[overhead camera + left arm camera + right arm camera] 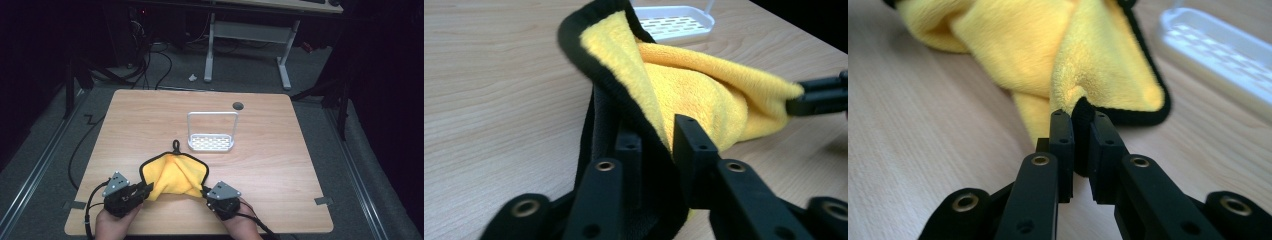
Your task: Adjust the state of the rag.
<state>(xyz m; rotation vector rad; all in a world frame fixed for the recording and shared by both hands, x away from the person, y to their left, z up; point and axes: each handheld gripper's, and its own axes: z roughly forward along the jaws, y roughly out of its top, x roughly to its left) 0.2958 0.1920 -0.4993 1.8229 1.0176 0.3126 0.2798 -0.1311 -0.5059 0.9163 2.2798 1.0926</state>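
Risk first: grips shallow, both on the hem only; uneven pull or a lift probably slips one corner out and drops the fold. Left gripper point(146, 189) clamped on the black-trimmed edge of the cloth point(172, 175), thick bunch of fabric between the jaws. Right gripper point(205, 191) pinched tight on the opposite corner, just the hem caught at the tips point(1080, 125). Also possible: dragging forward snags the white rack point(211, 142) standing just beyond. Cloth itself: yellow, fluffy, black binding, black hanging loop point(176, 146) at the far edge; bunched and humped, partly folded, not flat. Sits on the wooden table point(280, 165), near edge, stretched between both grippers.
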